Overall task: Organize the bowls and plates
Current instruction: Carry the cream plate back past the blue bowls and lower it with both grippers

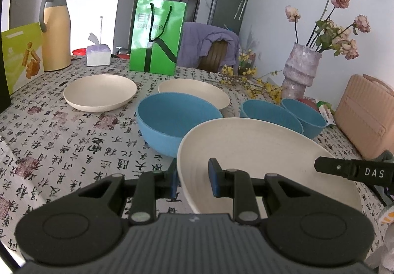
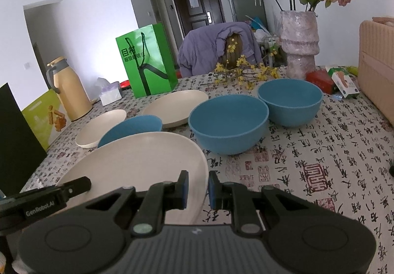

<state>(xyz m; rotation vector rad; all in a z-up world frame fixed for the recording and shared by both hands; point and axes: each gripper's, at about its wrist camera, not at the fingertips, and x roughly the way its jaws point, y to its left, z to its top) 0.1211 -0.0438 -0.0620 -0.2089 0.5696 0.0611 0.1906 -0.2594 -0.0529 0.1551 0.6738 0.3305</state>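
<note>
Plates and bowls are spread across the bench (image 2: 332, 151): 3 cream plates and 3 blue bowls are visible. The near plate (image 1: 258, 151) is held at opposite rims by both grippers. The left gripper (image 1: 193, 176) is nearly closed, its pads set either side of the plate's left rim; the right gripper (image 2: 198, 189) is likewise nearly closed across the right rim. In both views the plate appears tilted and raised at the near side, though whether its far edge rests on the bench cannot be told. Risk 1: each grip covers only a thin strip of smooth rim, so uneven lifting or any twist between the 2 hands is judged likely to let the plate slip or pivot out. Risk 2: the left blue bowl (image 1: 172, 121) stands just behind the plate, and the middle bowl (image 2: 229, 123) is near its right side; a forward swing could strike either. The far bowl (image 2: 290, 101) is close to the vase (image 2: 299, 42), which looks top-heavy with flowers and could be toppled if that bowl is shoved. The far plates (image 1: 99, 91) (image 1: 194, 91) are partly hidden by the bowls. The plate's underside and the pad contact below the rim are hidden, and the bench's near edge is covered by the gripper bodies.
</note>
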